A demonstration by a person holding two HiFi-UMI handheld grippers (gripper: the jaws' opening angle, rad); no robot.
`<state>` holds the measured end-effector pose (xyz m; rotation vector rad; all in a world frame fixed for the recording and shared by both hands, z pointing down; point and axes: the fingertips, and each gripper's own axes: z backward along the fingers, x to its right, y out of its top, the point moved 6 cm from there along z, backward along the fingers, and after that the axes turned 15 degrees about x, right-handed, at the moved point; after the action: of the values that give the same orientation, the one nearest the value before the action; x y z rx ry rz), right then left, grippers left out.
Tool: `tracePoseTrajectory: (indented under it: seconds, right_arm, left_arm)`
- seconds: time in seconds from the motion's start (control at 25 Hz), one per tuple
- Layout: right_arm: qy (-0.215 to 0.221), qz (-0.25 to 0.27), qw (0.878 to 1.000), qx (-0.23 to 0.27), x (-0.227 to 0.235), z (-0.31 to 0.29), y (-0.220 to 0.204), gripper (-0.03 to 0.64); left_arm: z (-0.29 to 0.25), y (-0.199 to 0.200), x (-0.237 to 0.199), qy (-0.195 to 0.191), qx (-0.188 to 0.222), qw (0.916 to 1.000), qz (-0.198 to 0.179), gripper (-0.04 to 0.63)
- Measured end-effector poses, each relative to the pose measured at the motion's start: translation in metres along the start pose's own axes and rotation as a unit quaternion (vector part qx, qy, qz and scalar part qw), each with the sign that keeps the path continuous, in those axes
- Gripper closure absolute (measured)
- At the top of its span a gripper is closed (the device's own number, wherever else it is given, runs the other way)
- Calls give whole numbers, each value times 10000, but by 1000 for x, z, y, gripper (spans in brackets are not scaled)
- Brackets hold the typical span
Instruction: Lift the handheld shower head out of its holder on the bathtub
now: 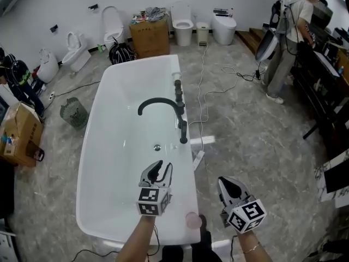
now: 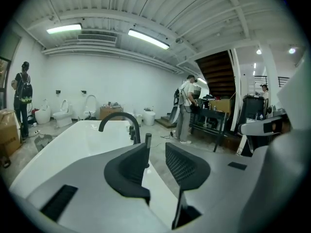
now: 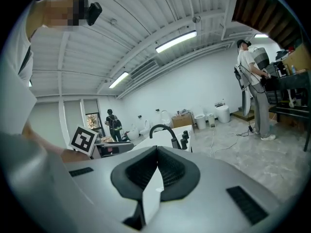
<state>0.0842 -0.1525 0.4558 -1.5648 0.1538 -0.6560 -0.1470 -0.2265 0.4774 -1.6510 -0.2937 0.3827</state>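
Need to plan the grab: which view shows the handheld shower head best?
The head view: the handheld shower head stands upright on the bathtub rim, unobstructed, near the spout. The left gripper view shows only its top behind the left claw; the right gripper view shows it tiny, lost among the fittings.

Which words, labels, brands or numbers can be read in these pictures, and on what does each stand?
No text is legible.
Any print on the brown cardboard box by the back wall is too small to read.
The left marker cube and the right marker cube show only black-and-white square patterns.
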Motion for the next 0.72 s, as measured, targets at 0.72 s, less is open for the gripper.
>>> tracePoseTrajectory:
  seconds: [0.72]
  right_arm:
    - [238,-224,9983,-492,114,-117,-82,611]
  left_arm:
    - [-215,-121,-38,-32,-607,9977,-299,411]
